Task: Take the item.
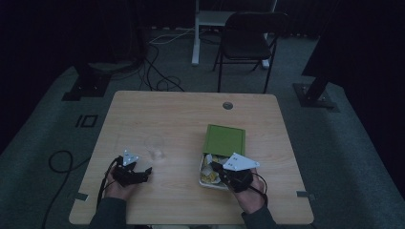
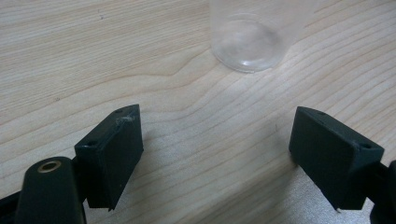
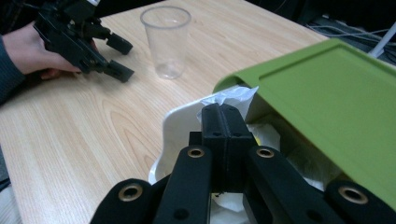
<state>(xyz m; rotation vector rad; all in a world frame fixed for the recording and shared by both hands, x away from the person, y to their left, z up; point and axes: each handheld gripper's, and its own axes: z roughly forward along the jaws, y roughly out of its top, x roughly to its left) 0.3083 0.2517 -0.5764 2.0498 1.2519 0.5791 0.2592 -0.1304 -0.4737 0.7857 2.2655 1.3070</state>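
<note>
Right gripper (image 3: 227, 122) jaws pressed together over white box (image 3: 175, 123), green lid (image 3: 327, 88) half off — packet grip unclear, could slip. Left gripper (image 2: 217, 154) spread wide just short of clear cup (image 2: 247, 39) — a careless nudge tips it.

1. The left gripper (image 1: 143, 172) rests low in the person's left hand (image 1: 118, 187), jaws spread wide apart.
2. The right gripper (image 1: 215, 168), held in the right hand (image 1: 250, 194), points forward with jaws pressed together.

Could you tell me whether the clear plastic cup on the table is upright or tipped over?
Upright: the clear plastic cup stands on its base on the table, rim up, and looks empty.
</note>
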